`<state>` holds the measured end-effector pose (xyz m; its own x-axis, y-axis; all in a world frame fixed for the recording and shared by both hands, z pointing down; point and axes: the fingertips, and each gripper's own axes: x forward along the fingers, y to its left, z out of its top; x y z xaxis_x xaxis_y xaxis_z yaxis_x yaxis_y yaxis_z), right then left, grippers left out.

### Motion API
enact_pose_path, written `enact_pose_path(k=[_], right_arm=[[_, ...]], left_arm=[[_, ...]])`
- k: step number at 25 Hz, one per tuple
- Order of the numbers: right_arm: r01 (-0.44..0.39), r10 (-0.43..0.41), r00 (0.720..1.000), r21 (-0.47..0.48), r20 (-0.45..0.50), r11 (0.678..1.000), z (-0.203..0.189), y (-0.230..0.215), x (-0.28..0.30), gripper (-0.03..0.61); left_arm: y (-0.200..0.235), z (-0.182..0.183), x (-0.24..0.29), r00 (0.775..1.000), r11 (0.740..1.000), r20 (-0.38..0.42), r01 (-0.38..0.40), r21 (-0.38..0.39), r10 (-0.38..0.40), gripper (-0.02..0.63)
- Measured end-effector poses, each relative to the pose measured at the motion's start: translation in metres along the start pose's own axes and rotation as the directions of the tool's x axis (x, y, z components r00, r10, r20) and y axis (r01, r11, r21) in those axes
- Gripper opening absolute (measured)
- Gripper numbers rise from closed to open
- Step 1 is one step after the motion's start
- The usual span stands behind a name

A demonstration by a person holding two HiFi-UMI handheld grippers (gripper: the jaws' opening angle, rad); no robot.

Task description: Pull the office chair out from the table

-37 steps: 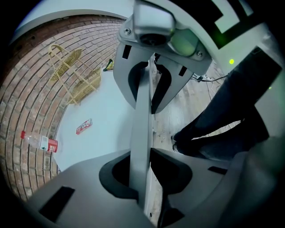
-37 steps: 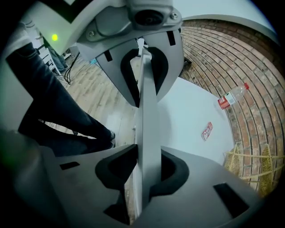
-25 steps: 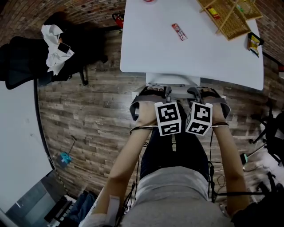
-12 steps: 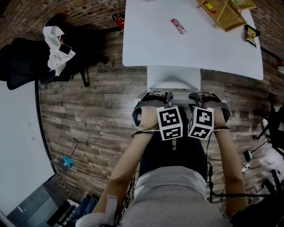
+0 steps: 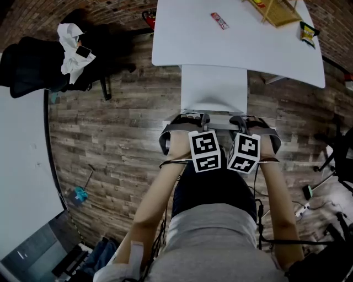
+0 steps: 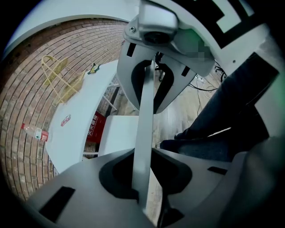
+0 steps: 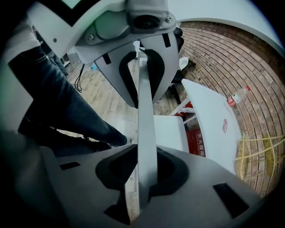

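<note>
Here the person stands over the office chair [image 5: 214, 88], whose white seat juts out from under the near edge of the white table [image 5: 248, 55] in the upper middle of the head view, part of it apparently under the tabletop. The thin, pale top edge of the backrest [image 6: 143, 133] lies closest to the person, just above the two marker cubes. The left tool [image 5: 193, 118] is clenched on that edge left of centre, and in the left gripper view the slab runs straight through between both jaws with the pads pressed against it. The right tool [image 5: 242, 119] is clamped on the same backrest [image 7: 146, 133] right of centre, the two tools side by side and pointing steeply down. On the table a red-and-white packet [image 5: 219, 21] lies near the top of the frame, with a wicker basket [image 5: 276, 10] and a yellow packet [image 5: 307, 31] to its right. A dark chair [image 5: 33, 66] draped with a white cloth [image 5: 71, 52] stands on the wooden floor [image 5: 121, 143] at the upper left.
</note>
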<state>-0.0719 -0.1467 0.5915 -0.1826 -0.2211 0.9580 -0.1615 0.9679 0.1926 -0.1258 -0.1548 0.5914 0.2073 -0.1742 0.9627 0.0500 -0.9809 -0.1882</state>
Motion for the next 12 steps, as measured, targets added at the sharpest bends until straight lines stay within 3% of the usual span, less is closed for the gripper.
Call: enact_pose_path(k=[12], right_arm=[[-0.006, 0.007, 1.000, -0.061, 0.025, 0.998, -0.006, 0.090, -0.020, 0.091]], left_arm=[[-0.095, 0.003, -0.017, 1.000, 0.998, -0.015, -0.020, -0.057, 0.019, 0.091]])
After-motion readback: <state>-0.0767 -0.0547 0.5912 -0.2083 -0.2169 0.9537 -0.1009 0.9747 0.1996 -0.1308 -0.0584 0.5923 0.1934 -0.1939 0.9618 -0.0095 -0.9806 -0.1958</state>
